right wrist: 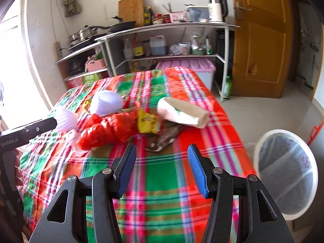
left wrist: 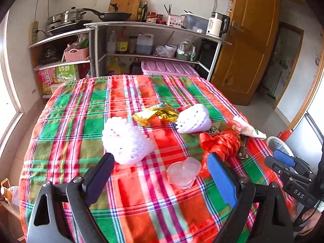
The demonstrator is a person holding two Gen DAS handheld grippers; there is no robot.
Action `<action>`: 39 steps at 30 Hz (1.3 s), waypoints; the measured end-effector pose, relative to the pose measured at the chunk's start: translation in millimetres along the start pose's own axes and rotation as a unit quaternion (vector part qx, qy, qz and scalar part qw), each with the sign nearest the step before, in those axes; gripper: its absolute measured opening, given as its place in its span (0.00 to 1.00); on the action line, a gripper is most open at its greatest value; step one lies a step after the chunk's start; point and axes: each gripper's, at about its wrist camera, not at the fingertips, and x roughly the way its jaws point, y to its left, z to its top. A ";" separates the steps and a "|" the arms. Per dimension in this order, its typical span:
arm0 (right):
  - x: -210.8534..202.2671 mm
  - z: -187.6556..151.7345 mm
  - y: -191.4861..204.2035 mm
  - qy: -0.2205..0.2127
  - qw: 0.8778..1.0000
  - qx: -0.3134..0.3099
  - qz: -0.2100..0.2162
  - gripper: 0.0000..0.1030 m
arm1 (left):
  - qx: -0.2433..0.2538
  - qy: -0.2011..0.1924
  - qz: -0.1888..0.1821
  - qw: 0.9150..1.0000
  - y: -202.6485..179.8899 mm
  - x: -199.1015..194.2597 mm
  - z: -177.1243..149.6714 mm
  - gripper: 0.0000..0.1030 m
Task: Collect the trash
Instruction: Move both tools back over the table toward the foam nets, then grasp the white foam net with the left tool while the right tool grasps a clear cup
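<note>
Trash lies on the plaid tablecloth (left wrist: pixel 81 109): two white foam fruit nets (left wrist: pixel 126 139) (left wrist: pixel 193 121), a gold foil wrapper (left wrist: pixel 157 114), a red plastic bag (left wrist: pixel 219 143), a clear plastic cup lid (left wrist: pixel 183 172) and a white paper bag (left wrist: pixel 249 128). My left gripper (left wrist: pixel 160 160) is open and empty, hovering just before the near foam net and the lid. My right gripper (right wrist: pixel 162 151) is open and empty, above the cloth short of a brown wrapper (right wrist: pixel 164 139), a yellow packet (right wrist: pixel 146 122), the red bag (right wrist: pixel 107 129) and the paper bag (right wrist: pixel 182 112).
A white bin (right wrist: pixel 287 170) lined with a clear bag stands on the floor right of the table. Metal shelves (left wrist: pixel 154 26) with cookware, bottles and a kettle stand behind the table. A wooden door (right wrist: pixel 261 40) is at the right.
</note>
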 end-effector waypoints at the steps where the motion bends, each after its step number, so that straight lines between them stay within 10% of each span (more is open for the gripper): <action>1: 3.6 -0.1 6.2 0.003 1.000 -0.007 0.006 0.52 | -0.005 0.004 0.004 1.000 6.5 1.1 -0.2 0.91; 16: 39.8 -2.2 105.6 0.034 0.984 -0.115 0.131 0.52 | -0.026 0.037 0.015 0.999 54.7 20.0 5.5 0.91; 39: 94.8 17.4 144.8 0.071 0.976 -0.115 0.168 0.51 | -0.047 0.059 0.003 0.997 66.9 55.2 19.2 0.91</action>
